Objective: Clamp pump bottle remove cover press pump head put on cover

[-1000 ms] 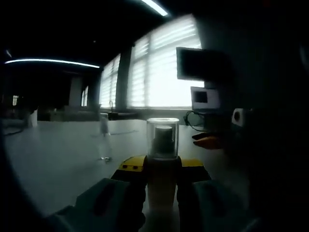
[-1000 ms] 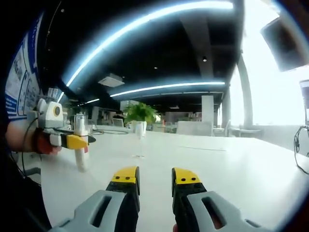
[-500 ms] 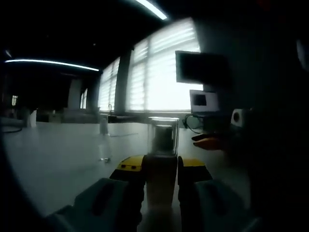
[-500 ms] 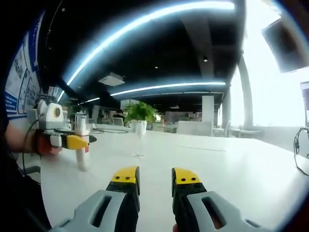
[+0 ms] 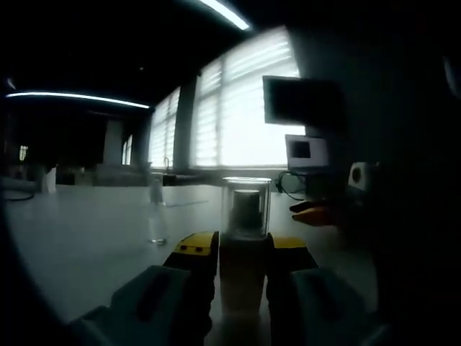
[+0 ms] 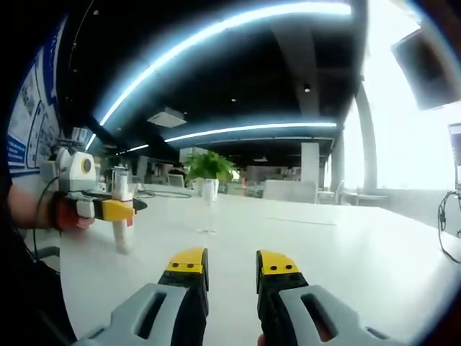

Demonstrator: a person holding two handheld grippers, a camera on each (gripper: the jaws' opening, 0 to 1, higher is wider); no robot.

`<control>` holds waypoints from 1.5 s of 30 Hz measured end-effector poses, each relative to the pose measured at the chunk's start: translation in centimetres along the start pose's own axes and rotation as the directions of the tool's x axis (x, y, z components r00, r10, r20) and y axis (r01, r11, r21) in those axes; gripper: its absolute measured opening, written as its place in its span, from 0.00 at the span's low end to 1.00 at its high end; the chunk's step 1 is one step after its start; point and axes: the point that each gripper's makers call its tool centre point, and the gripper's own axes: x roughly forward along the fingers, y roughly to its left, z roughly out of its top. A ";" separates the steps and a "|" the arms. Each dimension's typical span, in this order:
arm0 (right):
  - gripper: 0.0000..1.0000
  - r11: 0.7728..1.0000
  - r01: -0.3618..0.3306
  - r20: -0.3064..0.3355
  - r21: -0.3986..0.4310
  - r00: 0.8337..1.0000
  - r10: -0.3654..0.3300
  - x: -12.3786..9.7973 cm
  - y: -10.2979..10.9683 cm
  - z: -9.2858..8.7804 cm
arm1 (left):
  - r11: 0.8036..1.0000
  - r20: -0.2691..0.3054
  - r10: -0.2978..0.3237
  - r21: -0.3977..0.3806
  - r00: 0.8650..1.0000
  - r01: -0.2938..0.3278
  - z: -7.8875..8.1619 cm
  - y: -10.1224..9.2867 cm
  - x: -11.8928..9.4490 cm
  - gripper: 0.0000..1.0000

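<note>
Your pump bottle (image 5: 243,277) stands upright between the yellow-tipped jaws of your left gripper (image 5: 242,249), both tips pressed against its pale body, so you have it clamped. Its clear cover (image 5: 246,207) sits on top, just above the jaw tips, with the dark pump head (image 5: 246,210) visible through it. In the right gripper view you can see the same bottle far off to the left, held above the white table (image 6: 338,252) with its base close to the surface; whether it touches, you cannot tell. Your right gripper (image 6: 233,265) is holding nothing, its jaws parted by a narrow gap and pointing across the bare tabletop. Straight ahead of it, farther along the table, stands a small clear bottle (image 6: 207,207), and beyond that a green potted plant (image 6: 209,168). Ahead of your left gripper and to its right sit a dark monitor (image 5: 301,102) and a smaller screen (image 5: 307,151) against the bright blinds.
</note>
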 end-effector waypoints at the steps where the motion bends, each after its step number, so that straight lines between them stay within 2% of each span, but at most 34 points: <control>1: 0.21 1.000 0.000 0.000 0.000 1.000 0.000 0.0 0.0 0.0 | 1.000 0.000 -0.001 0.005 1.000 0.001 0.0 -0.1 0.0 0.17; 5: 0.21 1.000 -0.002 0.003 0.003 1.000 0.002 0.0 0.0 0.0 | 1.000 -0.008 0.007 -0.004 1.000 -0.007 -0.1 -0.1 -0.1 0.15; 16: 0.21 1.000 0.012 0.016 0.023 1.000 -0.012 -0.2 -0.5 0.3 | 0.999 0.019 0.022 -0.034 1.000 -0.021 0.0 0.0 -0.3 0.15; 18: 0.21 0.999 0.010 0.025 0.049 1.000 -0.011 -0.3 -0.7 0.5 | 0.999 0.021 0.018 -0.031 1.000 -0.018 0.0 0.1 -0.3 0.15; 23: 0.22 0.999 0.010 0.032 0.051 0.999 -0.012 -0.6 0.0 0.8 | 1.000 0.023 0.019 -0.008 1.000 -0.019 0.0 -0.1 -0.3 0.15; 25: 0.22 0.999 0.014 0.058 0.048 0.998 -0.017 -0.8 -0.2 1.3 | 1.000 0.024 0.018 -0.008 1.000 -0.017 0.0 -0.1 -0.3 0.15; 27: 0.23 0.992 0.004 0.085 0.127 0.996 -0.015 -0.9 -0.3 2.0 | 1.000 0.025 0.017 -0.007 1.000 -0.017 0.0 -0.1 -0.4 0.15; 28: 0.23 0.991 0.006 0.090 0.134 0.996 -0.018 -1.1 -0.3 2.3 | 1.000 0.025 0.015 -0.008 1.000 -0.015 0.0 -0.1 -0.3 0.15; 31: 0.24 0.994 -0.001 0.072 0.108 0.997 -0.007 -1.1 0.1 2.8 | 1.000 0.025 0.015 -0.009 1.000 -0.015 0.0 -0.1 -0.3 0.15; 38: 0.27 0.992 -0.085 0.106 0.090 0.992 0.075 -1.0 2.8 6.8 | 1.000 0.024 0.011 -0.007 1.000 -0.011 0.1 -0.3 -0.4 0.15; 43: 0.27 0.988 -0.118 0.137 0.101 0.985 0.103 -1.1 4.1 8.0 | 1.000 0.023 0.012 -0.008 1.000 -0.012 0.1 -0.2 -0.3 0.15; 45: 0.27 0.989 -0.129 0.135 0.071 0.984 0.118 -0.9 4.3 8.2 | 1.000 0.023 0.012 -0.010 1.000 -0.011 0.1 -0.2 -0.4 0.15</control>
